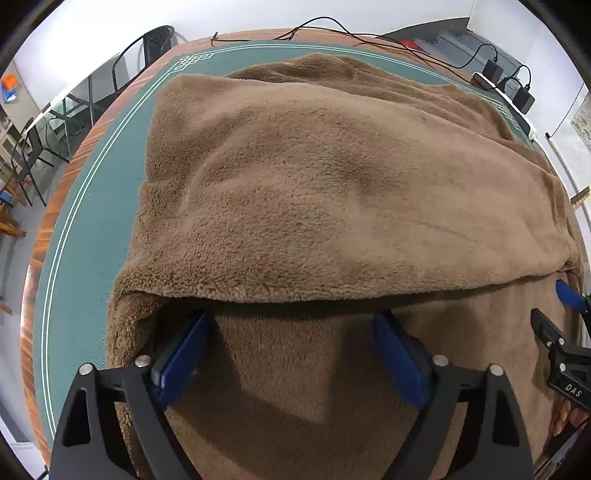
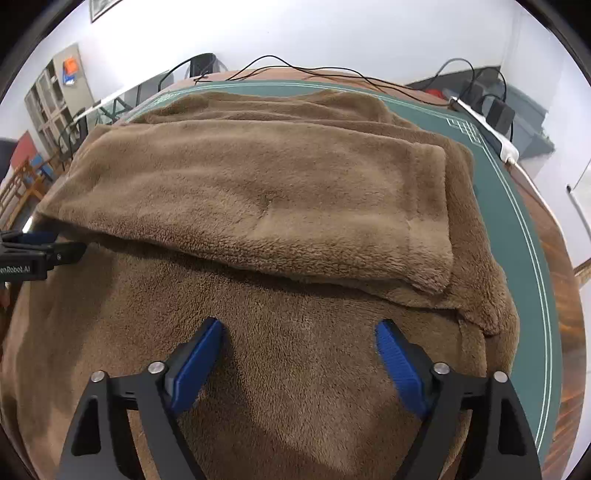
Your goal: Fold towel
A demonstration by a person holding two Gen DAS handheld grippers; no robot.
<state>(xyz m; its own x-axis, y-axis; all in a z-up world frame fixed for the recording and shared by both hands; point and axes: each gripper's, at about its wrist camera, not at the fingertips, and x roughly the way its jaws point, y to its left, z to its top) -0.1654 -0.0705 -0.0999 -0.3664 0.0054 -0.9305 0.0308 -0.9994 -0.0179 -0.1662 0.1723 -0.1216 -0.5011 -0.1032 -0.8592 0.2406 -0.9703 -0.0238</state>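
Observation:
A fluffy brown towel (image 1: pixel 314 177) lies on the green mat (image 1: pixel 92 229) with one layer doubled back over the other. In the left wrist view the flap's near edge crosses just ahead of my left gripper (image 1: pixel 291 321), which is open, its blue fingertips (image 1: pixel 201 328) tucked in the shadow under that edge. My right gripper (image 2: pixel 299 328) is also open and hovers over the towel's lower layer (image 2: pixel 295 369), short of the flap edge (image 2: pixel 258 266). Nothing is between either pair of fingers. Each gripper shows at the edge of the other's view.
The mat covers a wooden table (image 2: pixel 557 258). Black cables (image 1: pixel 332 29) run along the far edge to a power strip (image 2: pixel 487 129) with adapters at the far right. Chairs and a glass table (image 1: pixel 55 122) stand off to the left.

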